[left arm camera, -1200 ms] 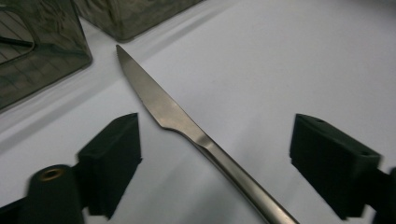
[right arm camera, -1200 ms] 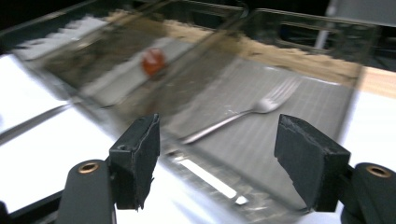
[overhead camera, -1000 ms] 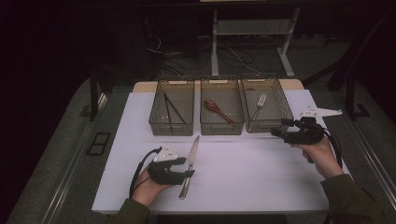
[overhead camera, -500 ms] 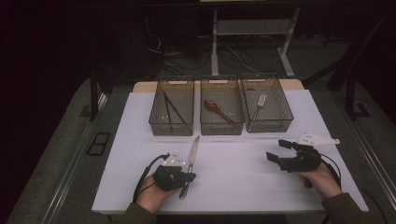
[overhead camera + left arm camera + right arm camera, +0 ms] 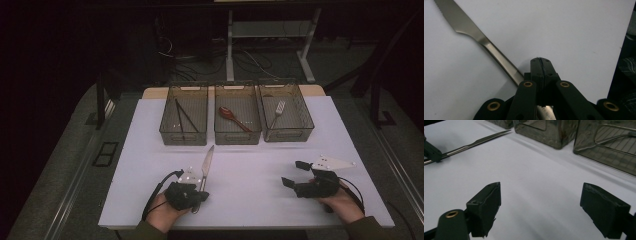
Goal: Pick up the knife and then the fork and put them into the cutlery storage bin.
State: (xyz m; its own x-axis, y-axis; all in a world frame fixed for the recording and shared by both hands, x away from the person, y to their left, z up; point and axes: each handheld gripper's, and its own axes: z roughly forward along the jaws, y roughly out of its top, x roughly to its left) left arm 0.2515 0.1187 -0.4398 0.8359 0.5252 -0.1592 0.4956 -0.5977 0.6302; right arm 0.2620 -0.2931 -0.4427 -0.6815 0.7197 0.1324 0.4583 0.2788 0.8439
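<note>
A table knife (image 5: 205,167) is laid on the white bench (image 5: 250,150), in front of the three wire baskets and towards the person's left. Its blade is pointed away from the person, towards the gap between the left basket (image 5: 183,121) and the middle basket (image 5: 237,120), and its handle is directed back to the near edge.

The left claw (image 5: 199,194) is seen low over the bench at the handle end of the knife. In the left gripper view the two black jaws of this claw (image 5: 541,65) are pressed together, with the handle passing under them and the serrated blade (image 5: 454,17) stretched out to the upper left. Whether the handle is actually clamped between the pads cannot be told from that view; the jaws are simply met above it.

The right claw (image 5: 295,173) is held near the bench on the person's right, well apart from the knife. Its jaws have just been opening and are spread wide, with nothing between them but bare bench, as the right gripper view (image 5: 541,212) makes plain.

A pair of dark chopsticks (image 5: 182,119) is kept in the left basket, a red spoon (image 5: 233,118) in the middle one, and a fork (image 5: 277,111) in the right basket (image 5: 286,113).
</note>
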